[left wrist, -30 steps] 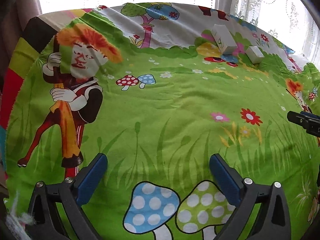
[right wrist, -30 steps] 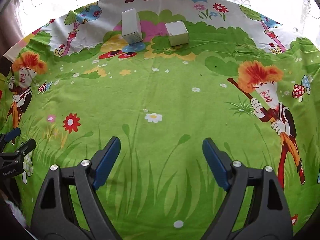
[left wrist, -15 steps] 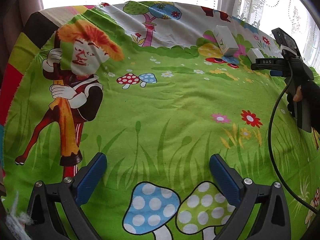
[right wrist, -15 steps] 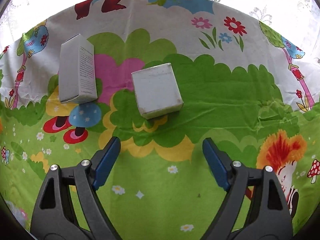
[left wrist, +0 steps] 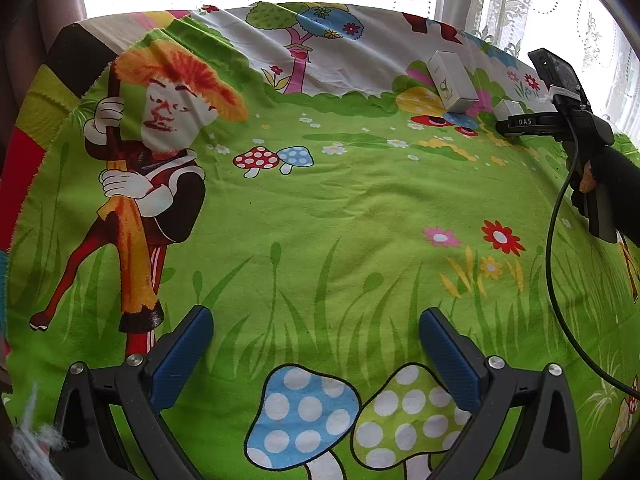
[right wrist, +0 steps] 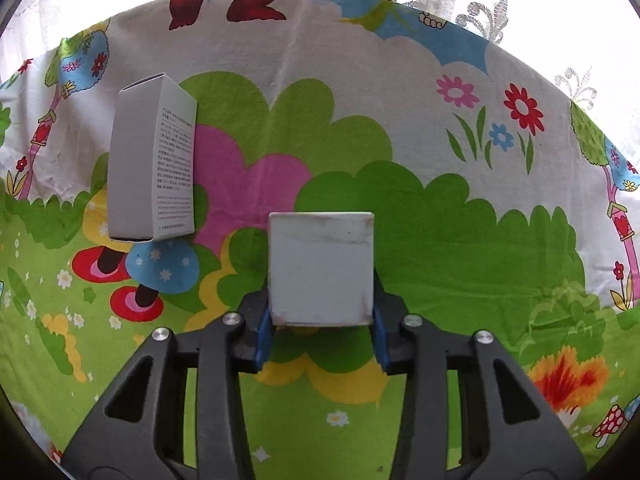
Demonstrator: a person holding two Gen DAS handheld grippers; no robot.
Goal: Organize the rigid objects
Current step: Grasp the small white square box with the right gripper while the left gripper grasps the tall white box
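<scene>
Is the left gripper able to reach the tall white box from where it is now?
Probably yes. The left gripper is open, and only bare cloth lies before the tall white box, though it is far across.

Small white box [left wrist: 507, 109]: largely hidden behind right gripper [left wrist: 520, 122] | tall box [right wrist: 154, 160]: side print too small to read | cable [left wrist: 560, 280]: cut by frame edge

Small white cube box [right wrist: 321, 268], scuffed top face, sits square on the cartoon cloth, clamped on both sides. Tall white box [right wrist: 152, 160] with fine print lies flat, apart to its left.
</scene>
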